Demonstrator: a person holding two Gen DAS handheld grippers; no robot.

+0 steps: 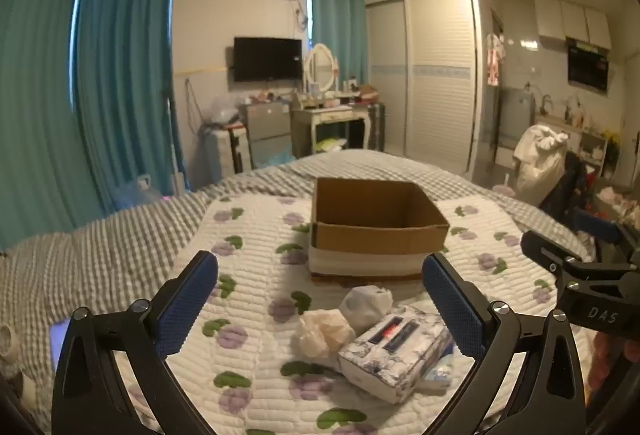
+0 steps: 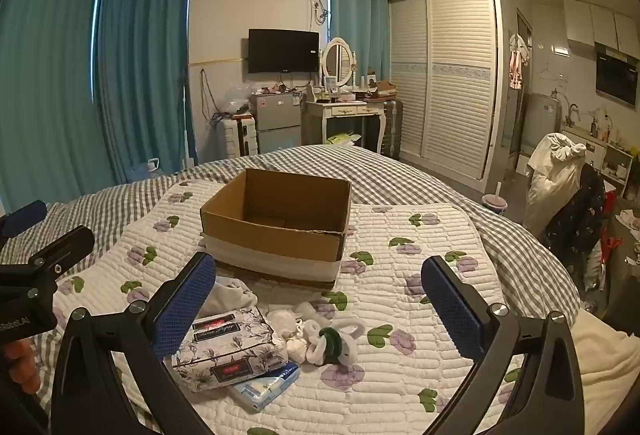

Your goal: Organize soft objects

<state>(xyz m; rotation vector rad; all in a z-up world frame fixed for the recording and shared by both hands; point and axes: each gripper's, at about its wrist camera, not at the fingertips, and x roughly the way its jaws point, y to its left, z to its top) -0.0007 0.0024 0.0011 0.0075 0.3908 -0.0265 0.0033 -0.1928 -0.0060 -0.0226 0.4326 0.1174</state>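
On the bed quilt [image 2: 420,235], the tissue packs [image 2: 228,347] and small soft items [image 2: 320,335] lie just before the empty cardboard box [image 2: 276,219]. Nothing appears stowed yet. Left gripper [image 1: 320,299] and right gripper [image 2: 318,299] hover with jaws apart, holding nothing.

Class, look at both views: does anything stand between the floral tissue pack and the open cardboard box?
Nothing tall does. A crumpled white wad lies between the floral tissue pack and the open cardboard box; lifting clears it.
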